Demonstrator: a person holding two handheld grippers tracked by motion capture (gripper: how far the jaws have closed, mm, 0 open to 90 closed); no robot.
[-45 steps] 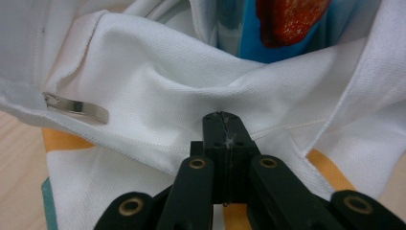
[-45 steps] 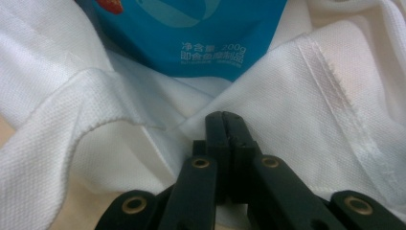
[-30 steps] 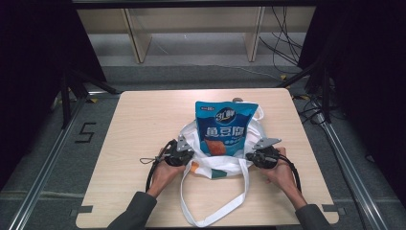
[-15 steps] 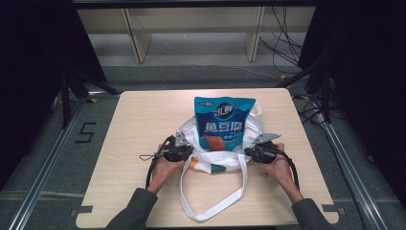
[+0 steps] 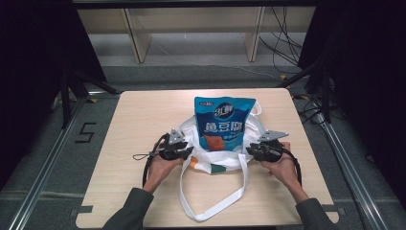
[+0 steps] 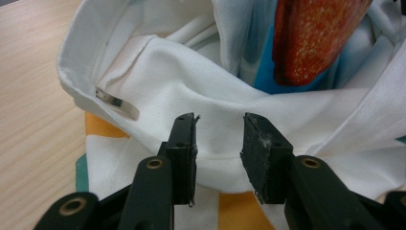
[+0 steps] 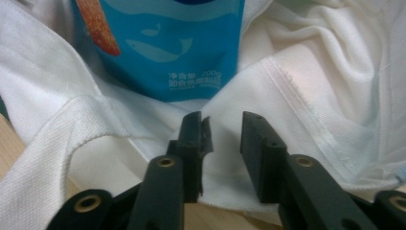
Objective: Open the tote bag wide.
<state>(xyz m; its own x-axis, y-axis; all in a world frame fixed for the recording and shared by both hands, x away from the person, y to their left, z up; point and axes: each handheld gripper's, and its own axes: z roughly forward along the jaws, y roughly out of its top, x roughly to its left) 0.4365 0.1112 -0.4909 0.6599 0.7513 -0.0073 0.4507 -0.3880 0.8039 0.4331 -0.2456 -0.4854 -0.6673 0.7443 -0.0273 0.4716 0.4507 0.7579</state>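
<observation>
The white cloth bag (image 5: 218, 155) lies flat on the counter (image 5: 134, 124), its mouth toward the far side, with a blue snack pouch (image 5: 222, 127) half inside it and sticking out past the rim. The long strap (image 5: 210, 211) loops loose toward the person.

The left gripper (image 5: 184, 152) sits at the bag's left rim and the right gripper (image 5: 251, 151) at its right rim. Both sets of jaws have just been opening. In the left gripper view the hem (image 6: 210, 155) runs across behind the parted jaws, with a gap showing between the pads and nothing pinched; in the right gripper view the hem (image 7: 143, 139) likewise lies in front of released jaws.

The bag looks like soft knit cotton: light, limp, and sure to sag and fold wherever it is not held. It should not slip much on rubber pads, but a single layer can slide out. The doubled, stitched hem at the mouth is the firmest place to grip, one side each, or the strap near its stitching. The pouch is glossy film, probably light and slippery, crinkly rather than fragile; its sealed top edge would give the surest hold.
</observation>
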